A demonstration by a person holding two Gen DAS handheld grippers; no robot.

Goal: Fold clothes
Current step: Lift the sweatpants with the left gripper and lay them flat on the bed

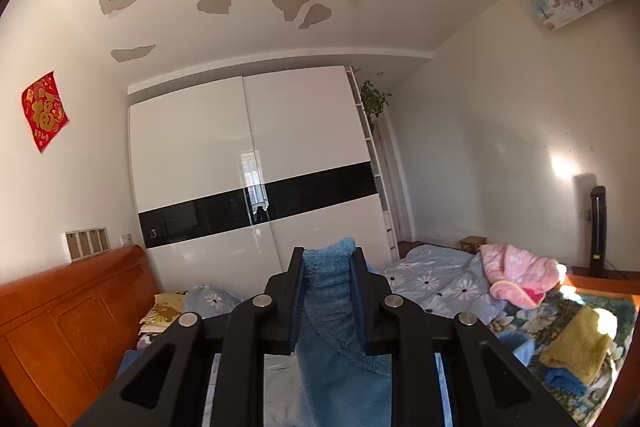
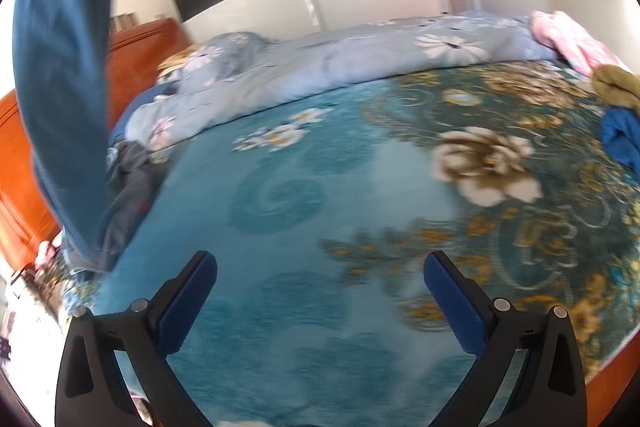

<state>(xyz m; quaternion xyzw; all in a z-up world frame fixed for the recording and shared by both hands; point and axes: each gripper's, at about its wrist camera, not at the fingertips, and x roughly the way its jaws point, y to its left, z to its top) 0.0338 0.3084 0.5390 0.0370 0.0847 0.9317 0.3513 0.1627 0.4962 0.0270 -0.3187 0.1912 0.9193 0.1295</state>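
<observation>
Left claw (image 1: 328, 263) clamped and raised; right claw (image 2: 320, 291) spread wide, empty.

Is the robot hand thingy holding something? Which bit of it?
The left gripper pinches the blue garment at a bunched top edge. The right gripper holds nothing, jaws open.

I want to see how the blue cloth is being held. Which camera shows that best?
The left wrist view. There the blue cloth sits pinched between the fingers of the left gripper, right up close. The right wrist view only shows it hanging blurry at the left edge, away from the open right gripper.
</observation>
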